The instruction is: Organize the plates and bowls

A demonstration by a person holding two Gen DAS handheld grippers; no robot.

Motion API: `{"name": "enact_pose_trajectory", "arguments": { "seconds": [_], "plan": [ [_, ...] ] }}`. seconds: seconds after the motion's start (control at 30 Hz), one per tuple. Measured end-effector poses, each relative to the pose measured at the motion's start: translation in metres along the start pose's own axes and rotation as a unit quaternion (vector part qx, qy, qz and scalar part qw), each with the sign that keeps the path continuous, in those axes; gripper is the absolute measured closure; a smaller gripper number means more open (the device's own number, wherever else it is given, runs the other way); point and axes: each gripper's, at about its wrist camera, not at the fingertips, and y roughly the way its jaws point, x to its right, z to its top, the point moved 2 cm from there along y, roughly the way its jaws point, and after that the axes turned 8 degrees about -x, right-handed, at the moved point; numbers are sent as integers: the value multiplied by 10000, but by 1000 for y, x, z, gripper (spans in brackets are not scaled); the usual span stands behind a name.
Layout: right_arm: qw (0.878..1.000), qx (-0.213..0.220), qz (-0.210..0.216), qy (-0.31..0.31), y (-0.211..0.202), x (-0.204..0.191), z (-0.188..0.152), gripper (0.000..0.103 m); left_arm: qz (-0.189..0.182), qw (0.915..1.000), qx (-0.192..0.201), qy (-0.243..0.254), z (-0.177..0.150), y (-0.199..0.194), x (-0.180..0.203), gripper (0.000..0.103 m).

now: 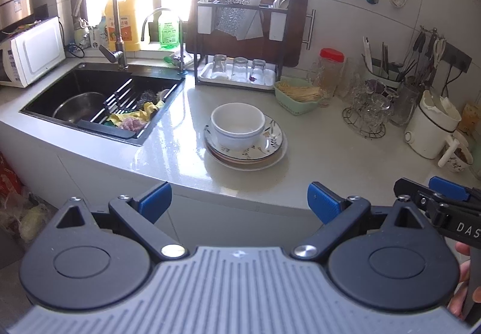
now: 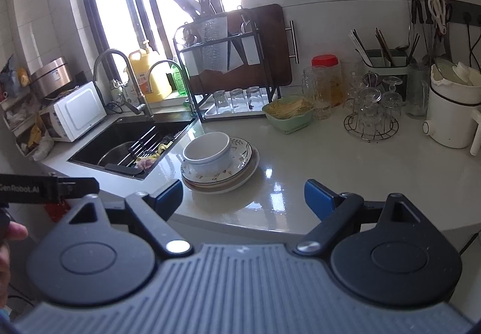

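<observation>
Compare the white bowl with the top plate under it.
The white bowl is plain and deep; the top plate is flat with a leaf pattern. The bowl sits on the plate; the plate rests on other plates. The plate is wider than the bowl. Both are round and look empty.

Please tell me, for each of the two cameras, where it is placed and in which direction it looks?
Left wrist: on the left gripper, open, facing the bowl on stacked plates; right gripper at the right edge.
Right wrist: on the right gripper, open, facing the same stack from further right; fingertips at the left edge.
Shared: bowl, plates, sink, dish rack.
</observation>
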Motion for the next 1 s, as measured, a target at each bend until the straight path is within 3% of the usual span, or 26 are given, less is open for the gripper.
{"name": "enact_pose_trajectory", "arguments": {
  "seconds": [0.57, 1.0],
  "plan": [
    [9999, 81, 44, 114, -9, -2, -2, 14, -232, 9996, 70, -166, 2, -10, -4, 4],
    [9999, 148, -50, 68, -11, -6, -2, 14, -337, 9994, 70, -9, -1, -14, -3, 4]
  ]
}}
